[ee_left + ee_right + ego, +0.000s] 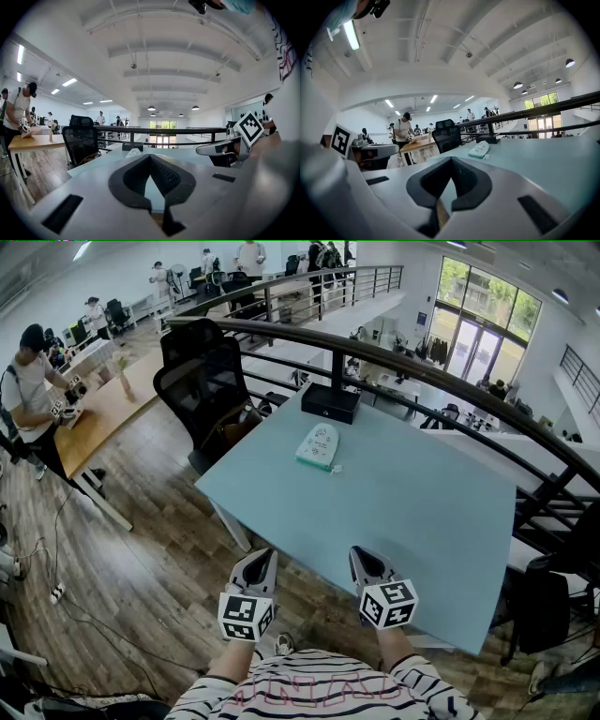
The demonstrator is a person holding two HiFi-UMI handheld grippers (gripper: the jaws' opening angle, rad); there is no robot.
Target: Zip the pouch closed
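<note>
The pouch (318, 445) lies flat on the far part of the counter (412, 512), just in front of the black box (330, 401) and well apart from both your tools. From here its zip is too small to read, so you cannot yet tell which end the slider sits at or how far open it is. Pick the wrong end and you waste the reach.

It looks light and rests loose on a smooth top. Pull the slider without pinning the other end and the whole pouch will likely skid, toward the box or the counter's left edge.

Your left tool (257, 563) and right tool (367, 563) hover at the near edge, each with jaws pressed together and nothing in them. Arrive like that and you will only nudge the pouch, so spread them first.
</note>
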